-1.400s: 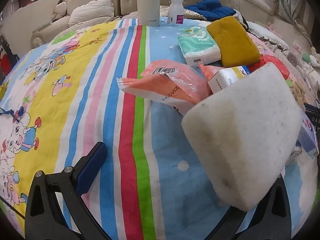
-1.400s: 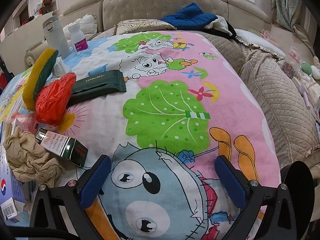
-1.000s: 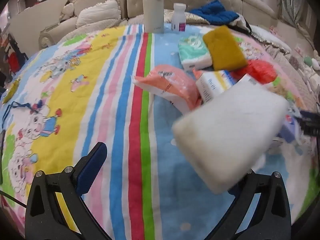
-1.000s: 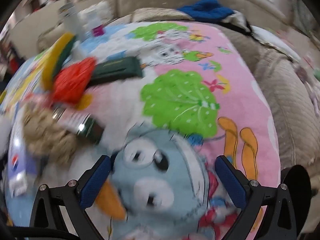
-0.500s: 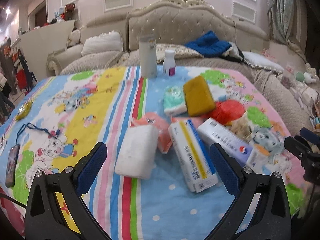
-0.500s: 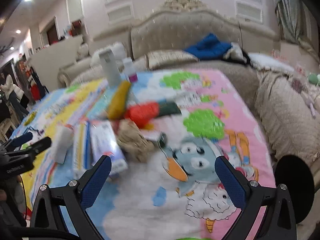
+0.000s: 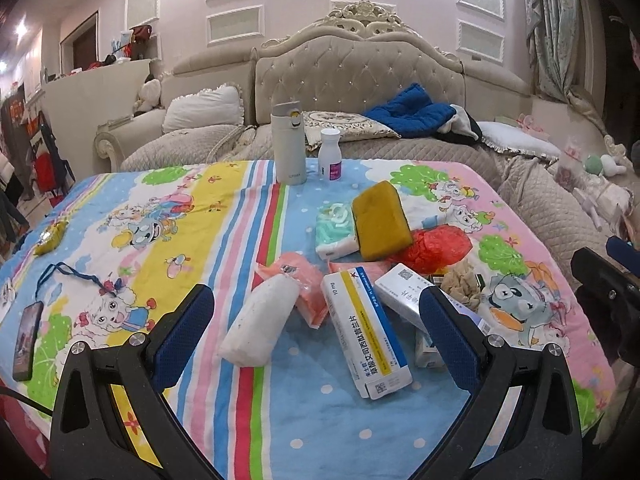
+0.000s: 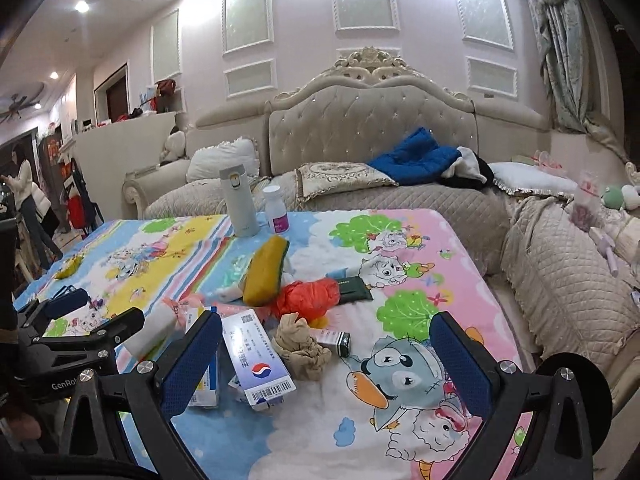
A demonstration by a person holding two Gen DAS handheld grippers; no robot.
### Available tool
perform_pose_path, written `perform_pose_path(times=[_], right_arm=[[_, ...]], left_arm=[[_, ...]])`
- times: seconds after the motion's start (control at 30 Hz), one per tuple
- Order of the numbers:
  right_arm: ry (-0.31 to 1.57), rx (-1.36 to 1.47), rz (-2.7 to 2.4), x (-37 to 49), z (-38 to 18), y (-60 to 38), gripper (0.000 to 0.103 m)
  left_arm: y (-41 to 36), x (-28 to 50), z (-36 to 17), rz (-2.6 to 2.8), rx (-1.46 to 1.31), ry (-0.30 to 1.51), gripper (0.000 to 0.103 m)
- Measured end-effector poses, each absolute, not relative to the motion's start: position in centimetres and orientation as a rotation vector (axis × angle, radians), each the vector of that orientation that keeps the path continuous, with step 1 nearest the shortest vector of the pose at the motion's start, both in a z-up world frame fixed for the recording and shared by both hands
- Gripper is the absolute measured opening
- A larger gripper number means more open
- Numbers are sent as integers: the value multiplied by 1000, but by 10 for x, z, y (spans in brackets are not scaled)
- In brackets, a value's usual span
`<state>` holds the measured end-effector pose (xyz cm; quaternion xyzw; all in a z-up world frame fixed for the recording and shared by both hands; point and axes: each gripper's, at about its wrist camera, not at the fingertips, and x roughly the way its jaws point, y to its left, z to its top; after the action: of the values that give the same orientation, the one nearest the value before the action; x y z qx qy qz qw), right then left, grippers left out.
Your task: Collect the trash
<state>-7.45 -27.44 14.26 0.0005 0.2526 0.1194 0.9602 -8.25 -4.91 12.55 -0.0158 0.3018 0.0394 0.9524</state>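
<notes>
Trash (image 7: 352, 280), including the white sponge block (image 7: 260, 322) just released, lies piled mid-table on the cartoon cloth (image 7: 120, 240), while left gripper (image 7: 316, 320) and right gripper (image 8: 328, 356) have withdrawn, fingers wide and empty, so collection appears complete.

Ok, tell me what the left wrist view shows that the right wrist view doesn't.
Only the left wrist view shows the phone near the blanket's left edge. Only the right wrist view shows the dark green packet behind the red bag, and a person standing far left. Both show the white sponge, the thermos and the yellow sponge.
</notes>
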Motion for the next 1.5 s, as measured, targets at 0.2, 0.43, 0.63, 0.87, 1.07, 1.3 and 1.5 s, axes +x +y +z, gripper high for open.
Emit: perform_pose_path(times=[0.2,0.43,0.63,0.87,1.07,1.3,1.5], right_arm=[[523,1,230,-72,140,-276,103],[529,2,218,-70,140,-277,103],[529,13,213,-67,140,-279,103],[537,12,201,-65,140,-281,103],[536,14,195,-63,140,-284,103],[547,14,194,-61,138,-286,103],[547,14,193,-61,138,-286,103]], left_arm=[[-50,-81,125,79,-33,616,102],[-52,-80,123,81,-38,618,102],[-55,-78,121,74,-41,618,102],[-60,-77,122,58,-57,620,102],[-61,-76,123,49,-65,625,102],[-60,-73,119,50,-76,642,102],[-60,-73,121,50,-87,641,102]])
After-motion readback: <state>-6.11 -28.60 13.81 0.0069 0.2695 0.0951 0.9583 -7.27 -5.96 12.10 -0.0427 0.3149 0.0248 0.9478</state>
